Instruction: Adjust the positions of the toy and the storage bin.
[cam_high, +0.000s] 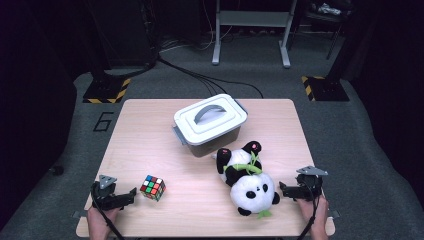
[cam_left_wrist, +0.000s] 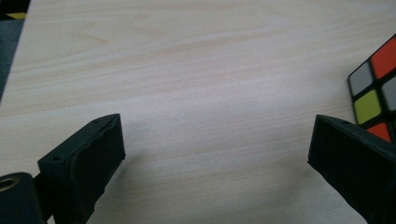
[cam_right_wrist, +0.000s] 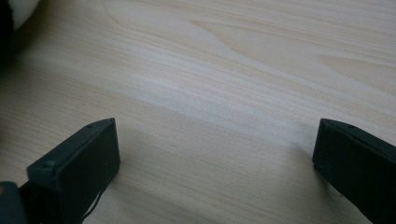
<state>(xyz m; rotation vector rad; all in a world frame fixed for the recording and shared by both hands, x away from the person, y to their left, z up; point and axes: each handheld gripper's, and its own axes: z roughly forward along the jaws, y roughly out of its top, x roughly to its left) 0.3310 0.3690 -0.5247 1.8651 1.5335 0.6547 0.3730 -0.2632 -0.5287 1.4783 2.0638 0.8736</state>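
We have 2 things within reach and both grippers empty, jaws spread wide with bare wood between them in each gripper view. The left gripper (cam_high: 131, 193) rests at the near-left corner of the table (cam_high: 145, 125), and the puzzle cube (cam_high: 153, 187) sits just beside its tips, off to the right and slightly ahead. In the left gripper view the cube (cam_left_wrist: 376, 88) lies past the right-hand jaw, outside the gap, so we judge the left hand would need to swing right before it could close on it. The cube stands turned, 1 corner toward us.

The right gripper (cam_high: 283, 190) rests at the near-right corner, tips pointing left at the head of the panda toy (cam_high: 250, 182), just beside it but apart as far as we can tell. The panda lies on its back, its long axis running from the head near us up toward the box (cam_high: 210, 125), feet close to the box's near wall. A patch of its fur (cam_right_wrist: 16, 9) edges the upper left of the right gripper view.

The box stands mid-table with its lid on, handle flat. The tabletop is pale wood, smooth. Around it we see grey carpet, cables and hazard-striped stand bases (cam_high: 105, 90) in a dim room.
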